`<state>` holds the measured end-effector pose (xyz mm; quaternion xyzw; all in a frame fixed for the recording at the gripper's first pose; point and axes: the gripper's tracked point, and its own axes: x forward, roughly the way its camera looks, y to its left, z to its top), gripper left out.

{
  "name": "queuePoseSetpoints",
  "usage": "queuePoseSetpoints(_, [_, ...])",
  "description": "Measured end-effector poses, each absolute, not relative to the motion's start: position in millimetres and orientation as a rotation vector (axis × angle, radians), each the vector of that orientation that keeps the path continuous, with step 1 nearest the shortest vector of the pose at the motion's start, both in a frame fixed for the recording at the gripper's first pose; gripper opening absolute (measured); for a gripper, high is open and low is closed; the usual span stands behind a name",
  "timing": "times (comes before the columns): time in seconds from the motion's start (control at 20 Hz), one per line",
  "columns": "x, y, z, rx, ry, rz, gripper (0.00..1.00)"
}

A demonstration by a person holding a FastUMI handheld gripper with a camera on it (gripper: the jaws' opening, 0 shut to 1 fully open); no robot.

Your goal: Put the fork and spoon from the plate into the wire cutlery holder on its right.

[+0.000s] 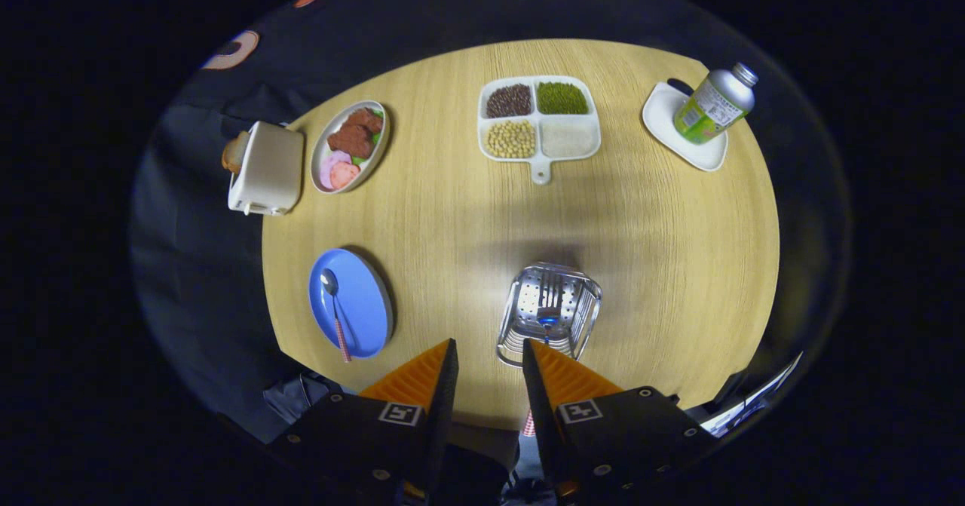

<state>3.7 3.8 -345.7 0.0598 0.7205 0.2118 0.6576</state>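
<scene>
Now, with the fork (551, 295) already standing in the holder (549, 311) just ahead of the fingers (488, 363), which are parted and empty, I'd move left to the plate (351, 302) and pinch the spoon (336, 311) by its handle.

The gripper (488, 370) hangs high above the near edge of the table (663, 249), looking down. Its two orange fingers (422, 374) stand parted with an empty gap between them, pressing on nothing.
</scene>
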Motion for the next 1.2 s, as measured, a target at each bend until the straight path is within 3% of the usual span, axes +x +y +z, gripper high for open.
queuePoseSetpoints(0.15, [4.7, 28.2, -321.1, 0.158, 1.478, 0.501, 0.68])
queuePoseSetpoints(0.2, [4.2, 35.4, -314.0, 0.152, 1.430, 0.502, 0.79])
queuePoseSetpoints(0.3, [1.1, 52.1, -302.0, 0.139, 1.347, 0.499, 0.91])
queuePoseSetpoints(0.4, [-4.9, 68.8, -297.9, 0.125, 1.288, 0.508, 0.95])
queuePoseSetpoints(0.9, [-72.3, 188.6, -316.7, 0.002, 1.201, 0.672, 0.98])
queuePoseSetpoints(1.2, [-124.6, 255.2, -349.0, -0.089, 1.325, 0.784, 0.97])
